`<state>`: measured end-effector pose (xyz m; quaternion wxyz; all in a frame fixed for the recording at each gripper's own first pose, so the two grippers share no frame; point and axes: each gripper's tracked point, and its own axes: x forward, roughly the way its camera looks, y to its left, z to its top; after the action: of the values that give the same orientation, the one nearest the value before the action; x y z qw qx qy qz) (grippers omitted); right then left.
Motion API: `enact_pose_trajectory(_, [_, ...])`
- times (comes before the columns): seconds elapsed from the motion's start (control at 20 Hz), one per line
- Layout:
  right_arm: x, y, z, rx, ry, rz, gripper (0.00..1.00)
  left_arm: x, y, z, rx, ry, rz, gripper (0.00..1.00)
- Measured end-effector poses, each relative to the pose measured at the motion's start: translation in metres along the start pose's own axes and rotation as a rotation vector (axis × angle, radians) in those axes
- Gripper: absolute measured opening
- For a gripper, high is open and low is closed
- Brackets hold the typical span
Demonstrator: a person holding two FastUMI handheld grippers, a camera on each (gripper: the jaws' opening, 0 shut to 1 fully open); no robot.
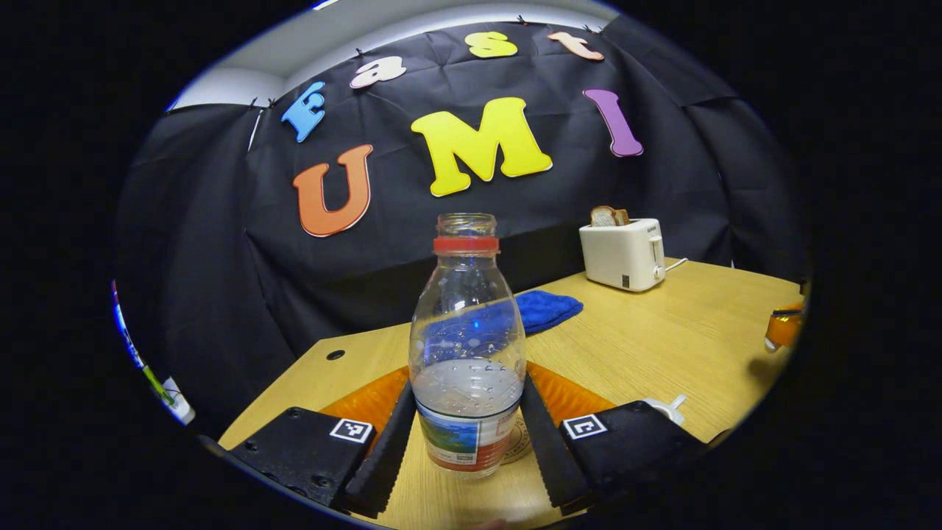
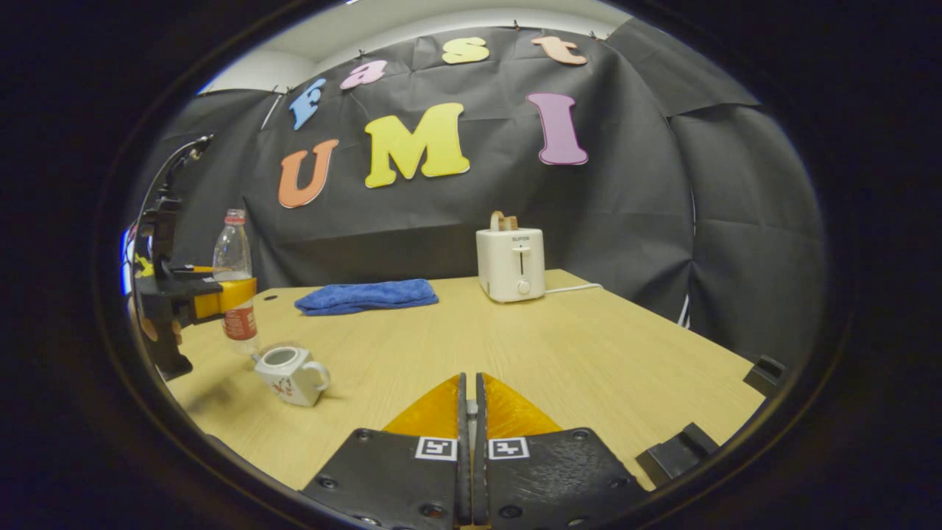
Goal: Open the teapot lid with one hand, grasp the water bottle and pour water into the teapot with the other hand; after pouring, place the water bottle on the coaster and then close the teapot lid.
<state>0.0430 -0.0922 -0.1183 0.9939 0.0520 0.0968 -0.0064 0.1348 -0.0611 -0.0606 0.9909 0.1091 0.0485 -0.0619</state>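
1. Two fingers of the left gripper [image 1: 467, 449] are seen flanking the water bottle [image 1: 467, 353] at label height, both pressed against its sides; the bottle is judged grasped; its long axis stands upright, cap off, neck ring uppermost; water fills roughly the lower part.
2. Beneath the bottle base a round coaster [image 1: 519, 440] is partly seen on the table [image 1: 662, 338]; whether the base touches it cannot be told; placement on the coaster is judged the step in hand.
3. The right gripper [image 2: 471, 412] is held low over the table, its jaws closed together with nothing visible between them; no lid is seen in them.
4. In the right gripper view the teapot [image 2: 291, 375] stands lidless, just in front of the bottle, handle toward the camera; it lies ahead-left of the right jaws, well apart; the left gripper is nearer to it.
5. Farther off, a blue cloth [image 2: 366, 296] and a toaster [image 2: 511, 263] are noted near the wall.
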Motion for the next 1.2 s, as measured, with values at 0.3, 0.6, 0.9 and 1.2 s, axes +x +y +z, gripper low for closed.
enact_pose_trajectory(0.3, [0.001,-0.001,-0.003,-0.002,0.003,-0.001,0.01,0.025,0.0,-0.01,-0.104,-0.026,-0.008,0.79])
enact_pose_trajectory(0.6, [0.001,-0.002,0.002,-0.002,-0.011,-0.003,0.01,0.04,0.004,-0.013,-0.275,-0.026,-0.011,0.81])
enact_pose_trajectory(0.9, [0.003,0.001,-0.002,0.014,0.003,0.012,0.01,0.045,0.006,-0.011,-0.275,-0.06,-0.023,0.81])
enact_pose_trajectory(1.2, [0.003,0.002,-0.002,0.011,0.005,0.017,0.01,0.04,0.0,-0.016,-0.254,-0.045,-0.037,0.82])
